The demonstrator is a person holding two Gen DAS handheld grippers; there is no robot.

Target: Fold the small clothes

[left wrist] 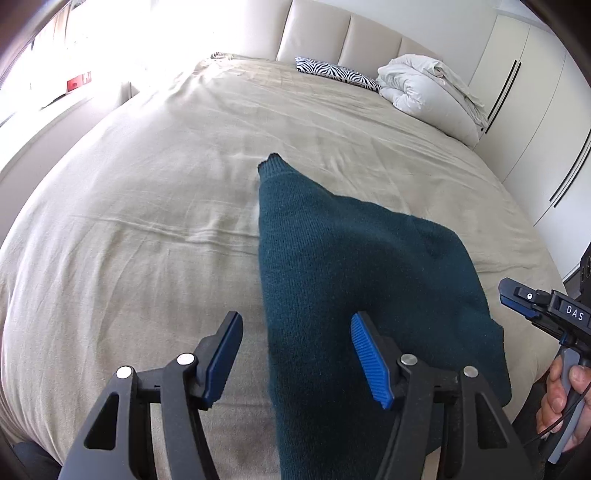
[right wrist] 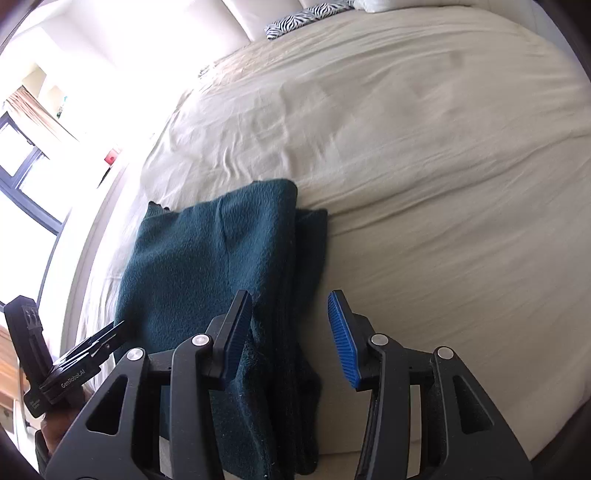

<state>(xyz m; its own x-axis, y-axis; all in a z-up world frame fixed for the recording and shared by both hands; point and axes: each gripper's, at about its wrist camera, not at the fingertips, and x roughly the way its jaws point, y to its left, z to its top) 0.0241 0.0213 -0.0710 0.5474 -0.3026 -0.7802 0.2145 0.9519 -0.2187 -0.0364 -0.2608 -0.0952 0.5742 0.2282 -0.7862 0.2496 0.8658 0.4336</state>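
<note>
Two tongs stand over one dark green knit garment point(left wrist: 332, 266) lying partly folded on the bed sheet point(left wrist: 129, 221). My left gripper point(left wrist: 295, 354) gapes wide, pads clear of the cloth; my right gripper point(right wrist: 291, 332) stands half open, holding nothing. I judge the knit soft, light and limp, best pinched at an edge. Its near hem runs out of frame; layers underneath are hidden.

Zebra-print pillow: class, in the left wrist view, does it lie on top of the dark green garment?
No. The zebra-print pillow lies by the headboard, far from the dark green garment.
</note>
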